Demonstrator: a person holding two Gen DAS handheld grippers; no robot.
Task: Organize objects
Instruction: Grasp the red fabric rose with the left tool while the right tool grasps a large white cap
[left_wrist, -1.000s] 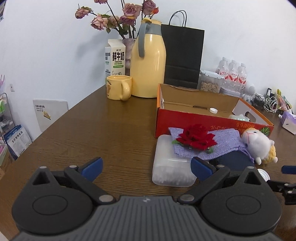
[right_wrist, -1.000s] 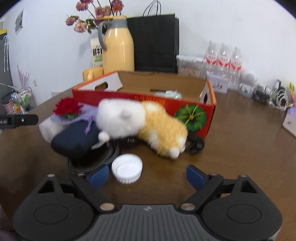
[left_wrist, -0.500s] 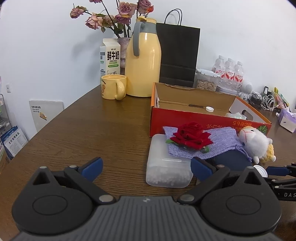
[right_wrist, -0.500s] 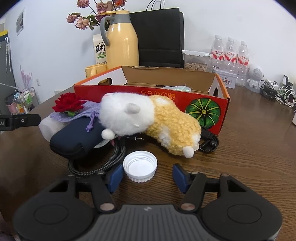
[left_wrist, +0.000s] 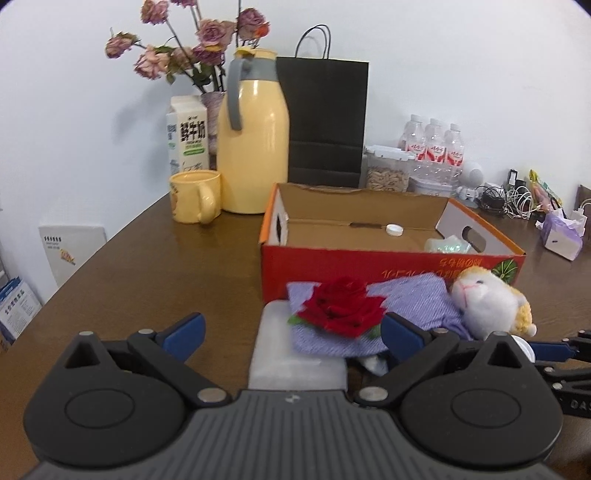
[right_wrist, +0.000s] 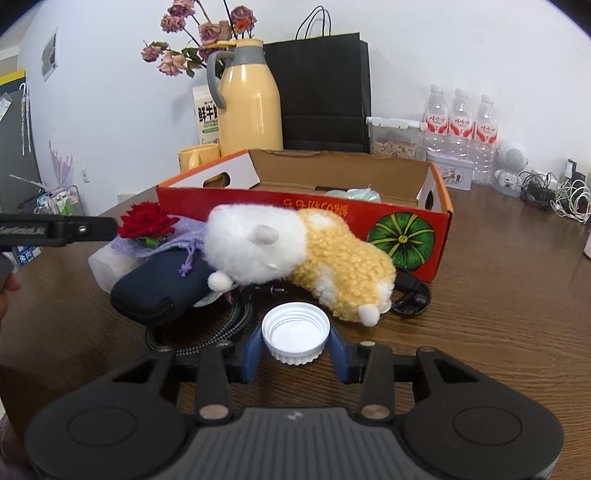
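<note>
The white cap (right_wrist: 295, 332) sits on the bench (right_wrist: 498, 332), squeezed between the right tongs (right_wrist: 295, 349). This looks like the grab step. Next, lift it into the red box (right_wrist: 406, 218) behind. The left tongs (left_wrist: 291, 330) are wide open, holding nothing.

The wooden table (right_wrist: 498, 306) bears cardboard box (right_wrist: 402, 218), white cap (right_wrist: 295, 330), mug (left_wrist: 194, 195).

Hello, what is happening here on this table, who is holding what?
A person is tidying the table with two hand-held grippers. The right hand-held gripper has its fingers closed around a white cap that sits on the table. The left hand-held gripper is open and holds nothing, near the red rose.
</note>
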